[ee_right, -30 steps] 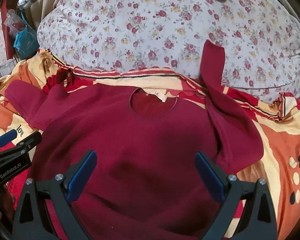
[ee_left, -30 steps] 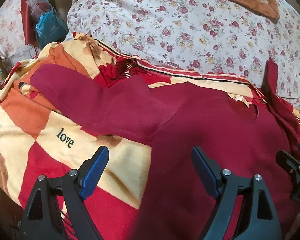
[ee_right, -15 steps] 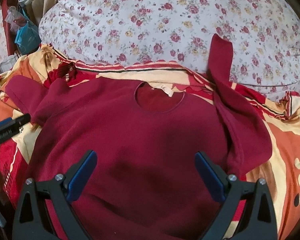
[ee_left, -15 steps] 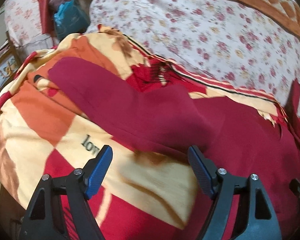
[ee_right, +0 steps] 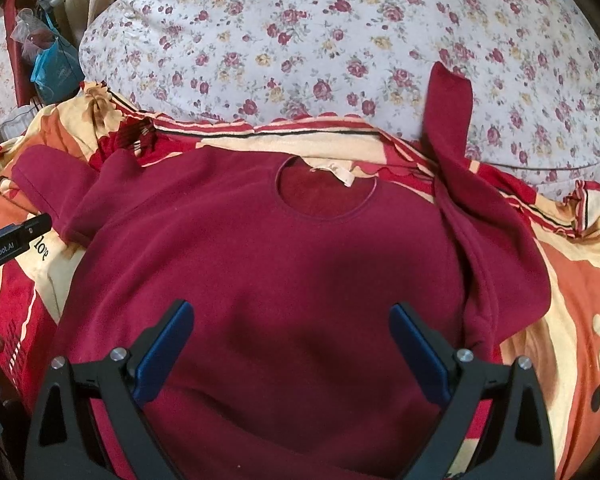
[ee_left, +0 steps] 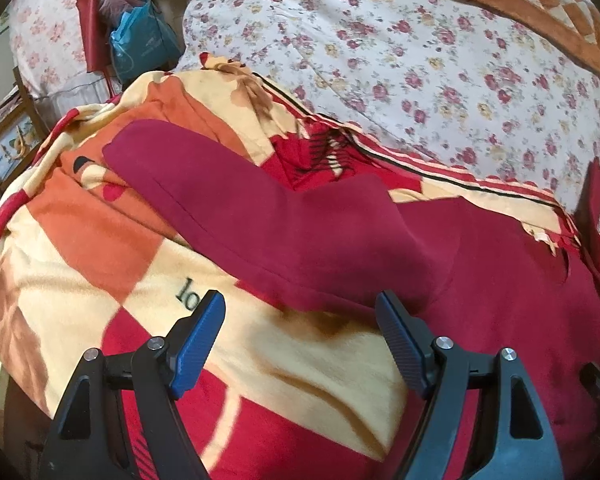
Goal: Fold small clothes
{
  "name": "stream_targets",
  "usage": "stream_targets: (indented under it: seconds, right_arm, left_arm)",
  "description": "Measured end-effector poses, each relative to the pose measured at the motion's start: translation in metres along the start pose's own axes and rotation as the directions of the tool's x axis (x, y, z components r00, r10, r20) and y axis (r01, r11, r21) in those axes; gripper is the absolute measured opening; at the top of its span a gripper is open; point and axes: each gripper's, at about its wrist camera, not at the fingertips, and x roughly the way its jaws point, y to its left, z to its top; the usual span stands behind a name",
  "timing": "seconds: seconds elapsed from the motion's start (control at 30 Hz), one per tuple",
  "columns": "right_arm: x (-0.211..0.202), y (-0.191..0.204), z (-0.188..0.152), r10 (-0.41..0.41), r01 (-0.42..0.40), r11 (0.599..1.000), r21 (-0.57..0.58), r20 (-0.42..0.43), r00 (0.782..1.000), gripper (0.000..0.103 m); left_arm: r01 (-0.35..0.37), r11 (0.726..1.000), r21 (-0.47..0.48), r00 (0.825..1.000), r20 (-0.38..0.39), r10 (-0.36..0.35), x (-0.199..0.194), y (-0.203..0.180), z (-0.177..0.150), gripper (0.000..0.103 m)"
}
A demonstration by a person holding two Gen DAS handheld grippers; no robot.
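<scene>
One maroon sweater (ee_right: 260, 264) with two sleeves lies under two wide-open, empty hand-held grippers, left (ee_left: 300, 320) and right (ee_right: 292, 332).

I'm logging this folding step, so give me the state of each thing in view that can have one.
Dark red fleece sweater: flat, front up, unfolded.
Its left sleeve: spread out on the patterned orange-and-red blanket.
Its right sleeve: bent up onto the floral quilt.
Left gripper: open, empty.
Right gripper: open, empty.
</scene>
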Motion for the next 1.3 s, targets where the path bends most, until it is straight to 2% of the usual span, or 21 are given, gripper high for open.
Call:
stream_targets:
  seconds: [0.07, 0.13, 0.27, 0.33, 0.47, 0.6, 0.7, 0.77, 0.83, 0.87, 0.9, 0.97, 1.07, 1.17, 1.23, 1.3]
  right_arm:
    - [0.000, -0.001, 0.000, 0.003, -0.003, 1.000, 0.000, -0.001, 1.000, 0.100]
    - [0.001, -0.001, 0.000, 0.006, -0.006, 1.000, 0.001, -0.007, 1.000, 0.100]
    - [0.004, -0.002, -0.002, 0.018, -0.017, 1.000, 0.005, -0.025, 1.000, 0.100]
    - [0.004, 0.000, -0.004, 0.019, -0.019, 1.000, 0.000, -0.029, 0.999, 0.100]
    - [0.008, 0.003, -0.005, 0.018, -0.019, 1.000, -0.012, -0.044, 0.999, 0.100]
    - [0.015, 0.005, -0.005, 0.015, -0.015, 1.000, -0.011, -0.063, 0.998, 0.100]
    - [0.020, 0.005, -0.005, 0.018, -0.019, 1.000, -0.010, -0.082, 0.996, 0.100]
    - [0.022, 0.005, -0.005, 0.021, -0.022, 1.000, -0.006, -0.089, 0.996, 0.100]
    - [0.023, 0.004, -0.005, 0.018, -0.018, 1.000, 0.000, -0.091, 0.996, 0.100]
    - [0.024, 0.004, -0.005, 0.016, -0.016, 1.000, 0.002, -0.091, 0.996, 0.100]
    - [0.024, 0.004, -0.005, 0.014, -0.014, 1.000, 0.005, -0.092, 0.996, 0.100]
    - [0.024, 0.004, -0.005, 0.015, -0.014, 1.000, 0.010, -0.092, 0.996, 0.100]
    - [0.020, 0.003, -0.005, 0.019, -0.018, 1.000, 0.014, -0.083, 0.996, 0.100]
    - [0.014, 0.001, -0.005, 0.021, -0.020, 1.000, 0.022, -0.071, 0.997, 0.100]
    - [0.009, -0.003, -0.005, 0.021, -0.019, 0.999, 0.031, -0.061, 0.998, 0.100]
    - [0.005, -0.007, -0.005, 0.021, -0.019, 0.999, 0.043, -0.053, 0.998, 0.100]
  left_arm:
    - [-0.036, 0.999, -0.015, 0.999, 0.012, 0.036, 0.004, 0.011, 0.011, 0.060]
    - [-0.117, 0.993, -0.026, 0.993, 0.030, 0.118, 0.011, 0.025, 0.028, 0.060]
    - [-0.260, 0.964, -0.051, 0.965, 0.025, 0.262, 0.038, 0.063, 0.071, 0.060]
    - [-0.306, 0.949, -0.077, 0.951, 0.015, 0.308, 0.051, 0.083, 0.087, 0.059]
    - [-0.360, 0.926, -0.109, 0.933, -0.039, 0.358, 0.081, 0.117, 0.110, 0.046]
    - [-0.392, 0.915, -0.094, 0.920, -0.056, 0.388, 0.106, 0.132, 0.123, 0.042]
    - [-0.390, 0.918, -0.076, 0.921, -0.049, 0.387, 0.117, 0.137, 0.127, 0.041]
    - [-0.379, 0.923, -0.069, 0.925, -0.037, 0.377, 0.118, 0.136, 0.128, 0.036]
    - [-0.358, 0.932, -0.058, 0.934, -0.025, 0.358, 0.117, 0.132, 0.128, 0.018]
    - [-0.357, 0.933, -0.051, 0.934, -0.017, 0.357, 0.114, 0.129, 0.127, 0.002]
    - [-0.359, 0.932, -0.047, 0.933, -0.012, 0.359, 0.112, 0.126, 0.127, 0.000]
    - [-0.317, 0.947, -0.058, 0.948, 0.004, 0.318, 0.101, 0.120, 0.125, 0.000]
    - [-0.199, 0.977, -0.071, 0.976, 0.072, 0.204, 0.067, 0.098, 0.117, 0.000]
    - [-0.055, 0.998, -0.026, 0.991, 0.125, 0.057, 0.025, 0.055, 0.104, 0.000]
    - [0.077, 0.997, 0.012, 0.988, 0.137, -0.078, -0.003, 0.019, 0.092, 0.000]
    - [0.174, 0.983, 0.052, 0.974, 0.135, -0.180, -0.024, -0.014, 0.080, 0.000]
